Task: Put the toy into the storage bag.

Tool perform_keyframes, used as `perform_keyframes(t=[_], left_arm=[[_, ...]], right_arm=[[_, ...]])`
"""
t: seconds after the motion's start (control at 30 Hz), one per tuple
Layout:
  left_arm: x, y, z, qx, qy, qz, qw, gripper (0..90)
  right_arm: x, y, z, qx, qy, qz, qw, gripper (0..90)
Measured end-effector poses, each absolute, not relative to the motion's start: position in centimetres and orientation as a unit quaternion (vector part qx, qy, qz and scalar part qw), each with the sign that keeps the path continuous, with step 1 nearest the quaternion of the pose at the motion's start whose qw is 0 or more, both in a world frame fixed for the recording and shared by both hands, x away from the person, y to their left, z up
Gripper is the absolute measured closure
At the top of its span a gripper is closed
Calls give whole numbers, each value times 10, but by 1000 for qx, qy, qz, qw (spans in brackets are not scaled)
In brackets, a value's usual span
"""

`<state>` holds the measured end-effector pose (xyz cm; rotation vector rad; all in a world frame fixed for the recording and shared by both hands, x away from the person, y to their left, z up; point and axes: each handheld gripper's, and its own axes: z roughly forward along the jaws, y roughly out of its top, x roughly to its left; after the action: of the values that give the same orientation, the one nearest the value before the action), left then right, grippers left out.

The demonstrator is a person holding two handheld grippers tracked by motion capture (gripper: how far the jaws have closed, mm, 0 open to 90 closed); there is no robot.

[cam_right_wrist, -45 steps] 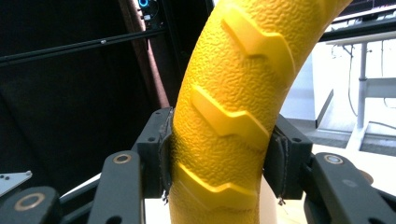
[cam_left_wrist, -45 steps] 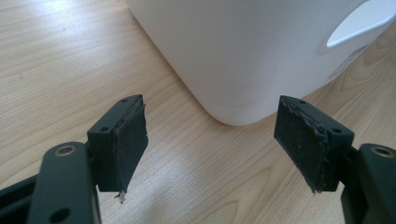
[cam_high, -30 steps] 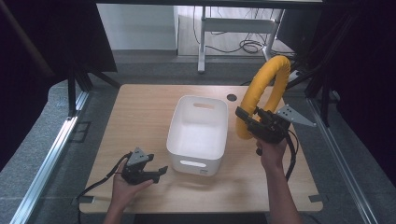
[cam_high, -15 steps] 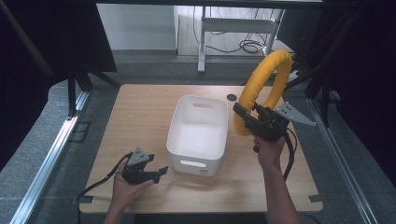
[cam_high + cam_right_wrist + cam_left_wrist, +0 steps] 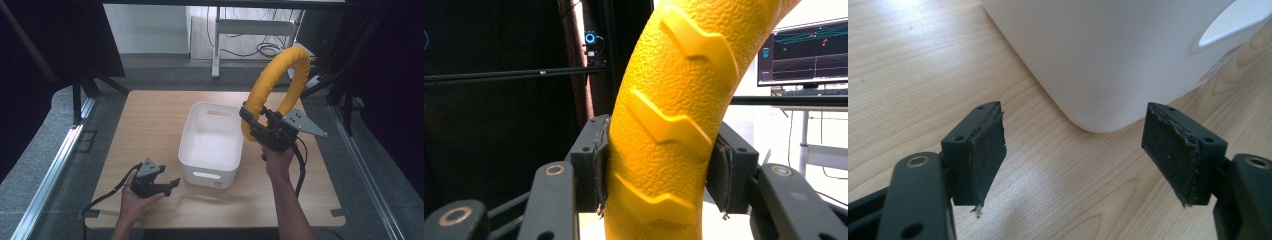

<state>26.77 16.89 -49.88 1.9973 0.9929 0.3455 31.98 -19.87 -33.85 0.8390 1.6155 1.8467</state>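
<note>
Right gripper view: fingers (image 5: pixel 729 170) clamping yellow ring (image 5: pixel 679 120).

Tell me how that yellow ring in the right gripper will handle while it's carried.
The yellow ring probably holds its shape: it stands up as a full arch from one pinch. Its pebbled, ridged skin should resist slipping between the right gripper pads. Held by its bottom, it may swing or tilt.

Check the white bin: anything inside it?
The white bin looks empty; its bare white floor shows. The yellow ring, clamped in the right gripper, hides the bin's right rim.
</note>
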Motion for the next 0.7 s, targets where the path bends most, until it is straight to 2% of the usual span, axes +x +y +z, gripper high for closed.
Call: perform_keyframes(t=[0.7], left_arm=[[268, 168, -500, 801, 397, 138, 427, 255]], right_arm=[[319, -169, -329, 310, 589, 695, 271, 486]])
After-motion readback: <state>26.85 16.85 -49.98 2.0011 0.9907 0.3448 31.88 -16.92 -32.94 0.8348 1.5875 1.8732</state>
